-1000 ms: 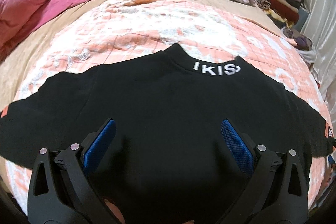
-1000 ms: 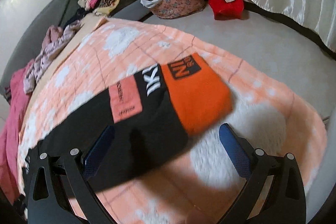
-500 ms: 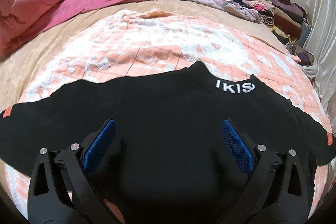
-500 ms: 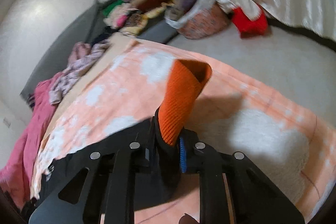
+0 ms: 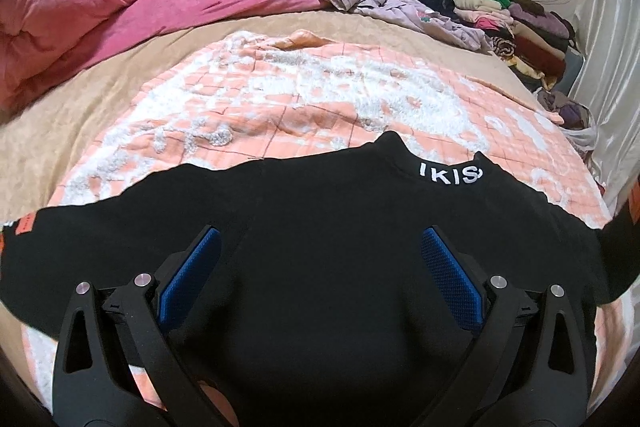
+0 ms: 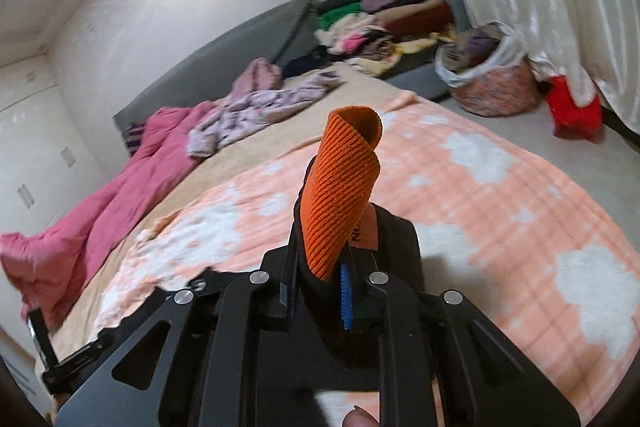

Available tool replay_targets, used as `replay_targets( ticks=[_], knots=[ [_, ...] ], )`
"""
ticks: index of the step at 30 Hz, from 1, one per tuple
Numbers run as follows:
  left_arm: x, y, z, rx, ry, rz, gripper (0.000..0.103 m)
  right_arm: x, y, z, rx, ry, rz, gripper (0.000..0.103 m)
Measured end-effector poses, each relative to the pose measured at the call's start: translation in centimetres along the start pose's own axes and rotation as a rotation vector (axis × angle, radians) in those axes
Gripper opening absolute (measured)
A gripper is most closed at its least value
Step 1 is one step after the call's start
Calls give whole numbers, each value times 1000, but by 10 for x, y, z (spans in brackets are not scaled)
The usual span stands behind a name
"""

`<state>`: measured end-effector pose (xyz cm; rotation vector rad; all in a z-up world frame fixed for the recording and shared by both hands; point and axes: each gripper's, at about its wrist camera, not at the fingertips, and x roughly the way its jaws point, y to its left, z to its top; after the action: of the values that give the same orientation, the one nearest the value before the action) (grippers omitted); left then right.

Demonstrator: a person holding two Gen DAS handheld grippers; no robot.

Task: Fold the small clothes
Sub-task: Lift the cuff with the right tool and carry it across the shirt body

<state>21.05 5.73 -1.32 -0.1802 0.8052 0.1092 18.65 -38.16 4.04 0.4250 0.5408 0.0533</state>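
The black long-sleeved knit top (image 5: 328,251) with white lettering at its collar lies spread flat, neck away from the camera, on the peach-and-white patterned blanket (image 5: 304,107) covering the bed, well short of the pink quilt (image 5: 120,7) bunched at the blanket's far side. The right gripper (image 6: 318,293) has its fingers pinched nearly together on the ribbed orange cuff (image 6: 340,187) of one sleeve, having just closed on it, and the cuff stands curled up above the blanket. The left gripper (image 5: 320,279) hovers over the body of the top, fingers spread wide and holding nothing. The likely trouble is that the hold takes only a narrow bite of cuff, so the knit could slip free mid-fold. With nothing pinning the body, pulling the sleeve across could also drag and wrinkle the whole top on the fuzzy blanket.
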Motion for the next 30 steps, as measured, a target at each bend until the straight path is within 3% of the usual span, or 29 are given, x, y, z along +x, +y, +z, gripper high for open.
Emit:
replay_targets(
  ticks=[13,17,30],
  knots=[
    [0,5,-1,15,59,-121,94,28,130,-19,-162,90,157,15],
    [3,14,0,-21,84,-164,94,41,163,-30,-199,123,199,15],
    [12,39,1,-129,133,-258,94,69,218,-62,-245,221,282,15]
  ],
)
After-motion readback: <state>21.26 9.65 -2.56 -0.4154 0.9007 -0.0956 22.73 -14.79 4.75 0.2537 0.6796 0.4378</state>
